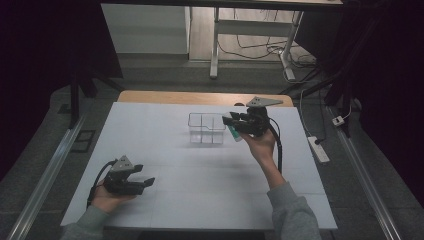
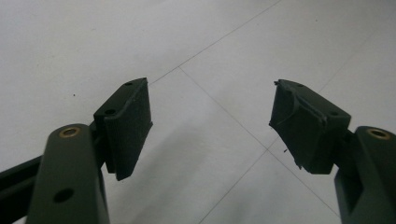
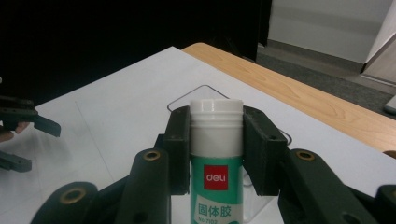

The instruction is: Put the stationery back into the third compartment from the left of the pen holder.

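Observation:
A glue stick with a white cap and a green label stands upright between the jaws of my right gripper, which is shut on it. In the high view that gripper holds the glue stick above the table, at the right edge of a clear plastic box with compartments. The box's rim shows just behind the cap. My left gripper rests low near the table's front left. Its jaws are open with only the white tabletop between them.
The white table surface covers a wooden top whose bare strip runs along the far edge. A power strip lies on the floor to the right. Desk legs and cables stand beyond the table.

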